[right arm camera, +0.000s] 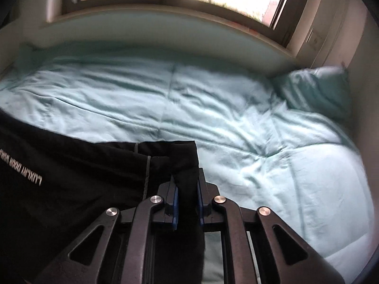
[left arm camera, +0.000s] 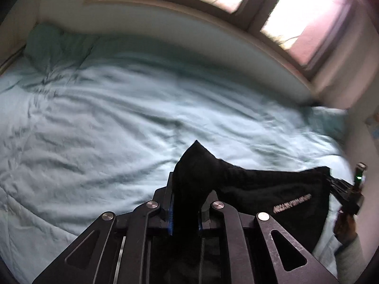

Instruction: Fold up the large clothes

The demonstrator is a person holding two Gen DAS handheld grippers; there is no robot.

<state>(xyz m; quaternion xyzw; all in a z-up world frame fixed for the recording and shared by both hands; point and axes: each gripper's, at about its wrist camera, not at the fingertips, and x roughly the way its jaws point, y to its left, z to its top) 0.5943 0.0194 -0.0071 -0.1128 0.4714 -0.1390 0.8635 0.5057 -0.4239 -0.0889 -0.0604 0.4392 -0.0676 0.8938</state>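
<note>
1. A bed with a wrinkled pale blue-green cover (left arm camera: 99, 118) is filling most of both views, running up to a light padded headboard (left arm camera: 189, 30) under a window (left arm camera: 308, 16) that is letting in bright light.
2. A pillow (right arm camera: 317, 92) in the same pale colour is lying at the far right corner of the bed, against the wall; another pillow-like bump (left arm camera: 52, 45) is sitting at the far left corner, blurred.
3. A black garment (right arm camera: 71, 177) with white lettering is hanging stretched between the two claws above the near edge of the bed, its lower part drooping; both views are motion-blurred.
4. The left gripper (left arm camera: 184, 213) is clenching a bunched corner of the garment, cloth sticking up in a peak past the blue pads.
5. The right gripper (right arm camera: 187, 203) is clenching the other corner, a folded edge with a grey seam line standing just beyond its pads.
6. In the left wrist view, a person's hand and pale sleeve (left arm camera: 348, 241) are showing at the right edge, holding the right gripper's handle.
</note>
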